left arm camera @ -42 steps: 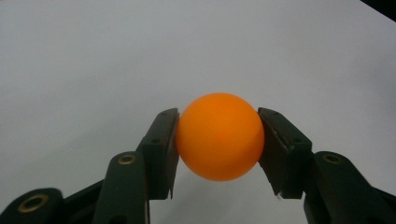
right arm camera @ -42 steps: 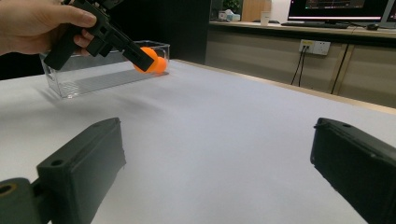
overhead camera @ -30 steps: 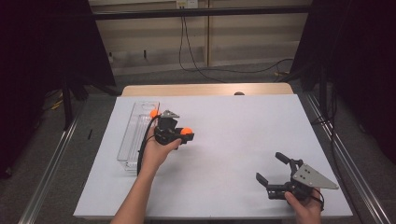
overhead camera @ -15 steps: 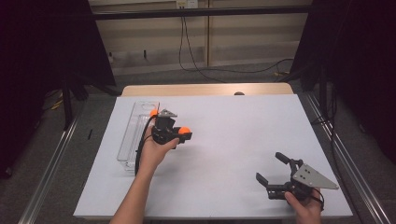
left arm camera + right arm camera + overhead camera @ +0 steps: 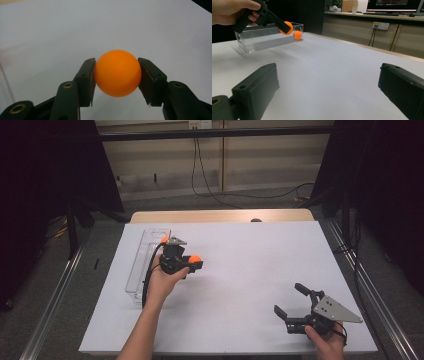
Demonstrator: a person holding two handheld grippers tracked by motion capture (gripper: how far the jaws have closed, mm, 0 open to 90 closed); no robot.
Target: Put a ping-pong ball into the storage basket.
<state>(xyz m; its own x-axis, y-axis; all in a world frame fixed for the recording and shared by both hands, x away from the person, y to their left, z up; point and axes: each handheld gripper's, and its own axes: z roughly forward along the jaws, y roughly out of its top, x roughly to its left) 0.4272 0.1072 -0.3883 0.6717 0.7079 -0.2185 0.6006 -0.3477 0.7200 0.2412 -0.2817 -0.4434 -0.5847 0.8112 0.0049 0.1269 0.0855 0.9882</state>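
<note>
My left gripper (image 5: 193, 263) is shut on an orange ball (image 5: 194, 259), held a little above the white table left of centre. In the left gripper view both pads press the sides of that ball (image 5: 117, 73). A second orange ball (image 5: 164, 240) lies at the far end of a clear plastic tray (image 5: 136, 270) just left of the hand. My right gripper (image 5: 290, 299) rests at the near right of the table, open, with nothing between its fingers. The right gripper view looks across to the held ball (image 5: 286, 27), the second ball (image 5: 297, 35) and the tray (image 5: 259, 41).
A white sheet (image 5: 250, 260) covers the table, with a wooden strip (image 5: 220, 216) along its far edge. Metal rails (image 5: 55, 290) run along both sides. Dark curtains and a wall with cables stand behind.
</note>
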